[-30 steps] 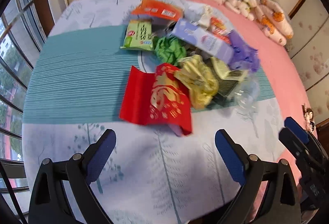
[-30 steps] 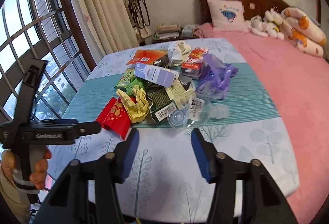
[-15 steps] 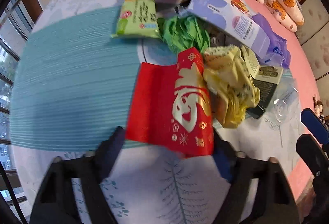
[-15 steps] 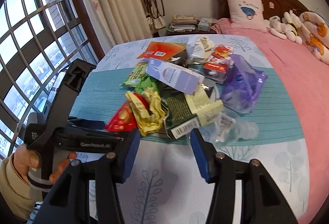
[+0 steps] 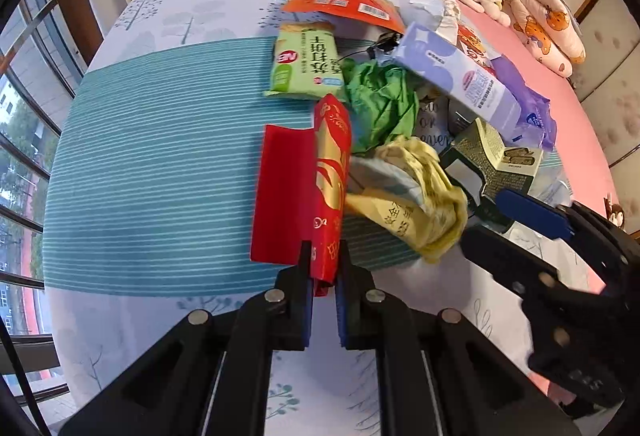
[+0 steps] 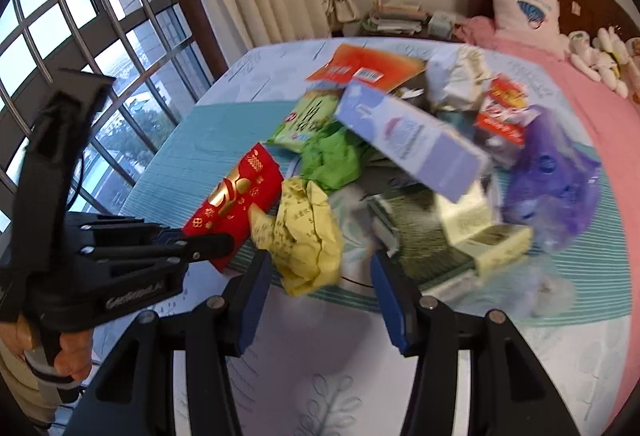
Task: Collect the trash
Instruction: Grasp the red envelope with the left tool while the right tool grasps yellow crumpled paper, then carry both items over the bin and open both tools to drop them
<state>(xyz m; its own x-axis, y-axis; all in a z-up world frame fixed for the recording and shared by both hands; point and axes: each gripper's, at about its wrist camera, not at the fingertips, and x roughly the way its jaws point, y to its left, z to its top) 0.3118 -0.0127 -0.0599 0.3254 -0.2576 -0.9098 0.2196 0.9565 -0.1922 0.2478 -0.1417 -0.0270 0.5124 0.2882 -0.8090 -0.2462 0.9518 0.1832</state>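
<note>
Left gripper [image 5: 323, 278] clamped on the flat red paper envelope with gold print [image 5: 316, 188]; right gripper [image 6: 318, 296] spread wide with nothing between its fingers.

The envelope is folded lengthwise, its near edge pinched between the left fingers, the rest extending forward over the teal striped cloth [image 5: 160, 172]. The crumpled yellow plastic wrapper [image 6: 304, 236] lies against the envelope's right side, directly ahead of the right gripper's gap. Beyond: crumpled green wrapper [image 5: 380, 100], lavender carton [image 5: 456, 80], green snack packet [image 5: 306, 66].
</note>
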